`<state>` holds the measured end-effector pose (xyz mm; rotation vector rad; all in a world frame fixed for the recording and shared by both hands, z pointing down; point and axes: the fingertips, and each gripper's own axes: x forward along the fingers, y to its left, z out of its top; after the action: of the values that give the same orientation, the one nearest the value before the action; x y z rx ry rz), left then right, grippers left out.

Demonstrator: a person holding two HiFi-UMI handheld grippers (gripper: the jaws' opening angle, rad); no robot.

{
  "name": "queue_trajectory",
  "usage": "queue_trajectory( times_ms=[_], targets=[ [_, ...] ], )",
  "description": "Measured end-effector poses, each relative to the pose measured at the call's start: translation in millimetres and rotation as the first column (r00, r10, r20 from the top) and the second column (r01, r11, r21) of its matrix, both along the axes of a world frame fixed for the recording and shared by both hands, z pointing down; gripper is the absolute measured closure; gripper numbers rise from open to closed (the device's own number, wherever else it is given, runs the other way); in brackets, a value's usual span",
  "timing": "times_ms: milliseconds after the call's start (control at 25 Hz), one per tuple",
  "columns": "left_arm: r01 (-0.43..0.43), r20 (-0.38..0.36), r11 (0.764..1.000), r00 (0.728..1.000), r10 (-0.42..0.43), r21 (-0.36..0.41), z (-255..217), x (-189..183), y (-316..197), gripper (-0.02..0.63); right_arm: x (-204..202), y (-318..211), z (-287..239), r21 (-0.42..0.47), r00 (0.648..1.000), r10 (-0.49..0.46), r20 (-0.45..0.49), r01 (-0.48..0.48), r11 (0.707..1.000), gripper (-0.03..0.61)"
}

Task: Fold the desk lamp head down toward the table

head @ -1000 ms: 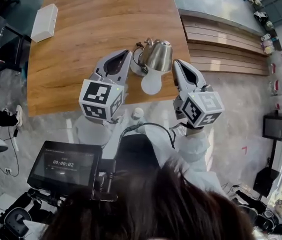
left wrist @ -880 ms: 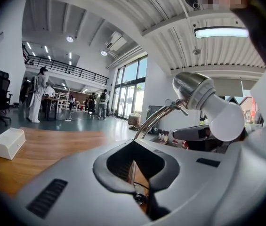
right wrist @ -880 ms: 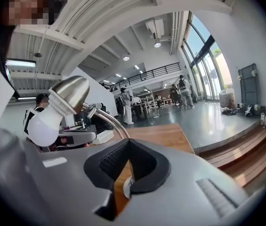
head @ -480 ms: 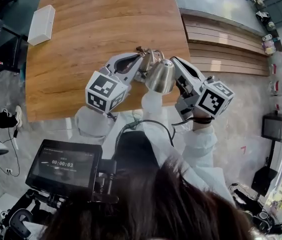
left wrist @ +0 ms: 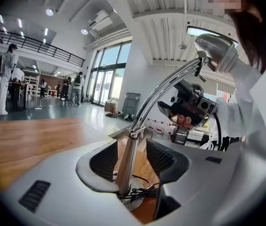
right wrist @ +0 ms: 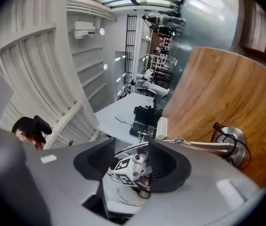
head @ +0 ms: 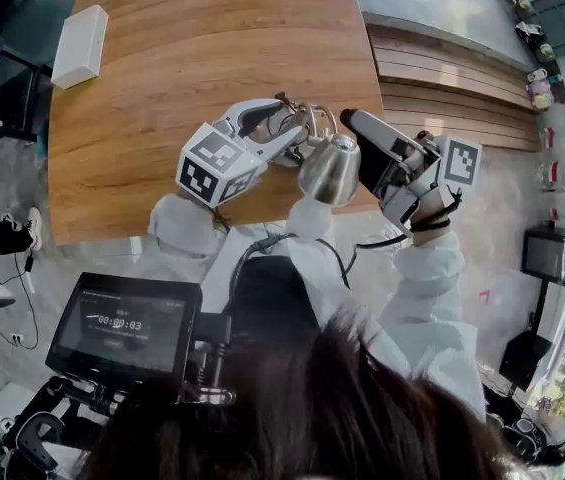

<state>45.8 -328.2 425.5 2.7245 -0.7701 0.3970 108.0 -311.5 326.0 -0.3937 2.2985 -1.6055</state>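
Left claw [head: 297, 136] opening round lamp stem [left wrist: 129, 164]; lamp head [head: 330, 170] swung nearer.

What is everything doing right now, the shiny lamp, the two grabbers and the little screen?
lamp head: up, not folded down.
lamp post: upright on its base.
left gripper: jaws opening, post between them.
right gripper: jaws opening, gripping nothing.
screen: on, showing a timer.

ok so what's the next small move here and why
Probably close the left gripper on the lamp post: its jaws are opening with the post between them, pads not touching, so it isn't steadying the lamp while the lamp head is up.
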Motion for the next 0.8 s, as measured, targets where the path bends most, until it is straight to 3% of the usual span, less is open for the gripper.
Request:
queue_trajectory(
  times_ms=[160, 400, 560, 640, 680, 800],
  targets=[
    [-0.045, 0.036, 0.999, 0.998, 0.046, -0.008, 6, 13, -3, 0.430, -4, 1, 6, -0.094, 0.997, -0.061, 0.051, 0.066, 0.993, 0.383],
    [-0.125, 0.083, 0.992, 0.988, 0.128, -0.032, 27, 30, -3, 0.431, -16, 5, 12, -0.210, 0.978, -0.168, 0.122, 0.191, 0.959, 0.383],
    [-0.170, 0.141, 0.985, 0.975, 0.173, -0.030, 36, 35, 2, 0.433, -25, 7, 9, -0.222, 0.962, -0.235, 0.138, 0.261, 0.939, 0.383],
    [-0.169, 0.165, 0.985, 0.972, 0.170, -0.019, 39, 33, -2, 0.478, -29, 6, 7, -0.227, 0.954, -0.259, 0.150, 0.289, 0.930, 0.383],
    [-0.168, 0.166, 0.986, 0.972, 0.169, -0.020, 40, 32, -4, 0.505, -30, 5, 6, -0.226, 0.952, -0.264, 0.153, 0.294, 0.929, 0.383],
    [-0.186, 0.140, 0.981, 0.971, 0.193, -0.059, 40, 29, -5, 0.505, -32, 6, 6, -0.219, 0.955, -0.254, 0.152, 0.284, 0.934, 0.380]
  ],
)
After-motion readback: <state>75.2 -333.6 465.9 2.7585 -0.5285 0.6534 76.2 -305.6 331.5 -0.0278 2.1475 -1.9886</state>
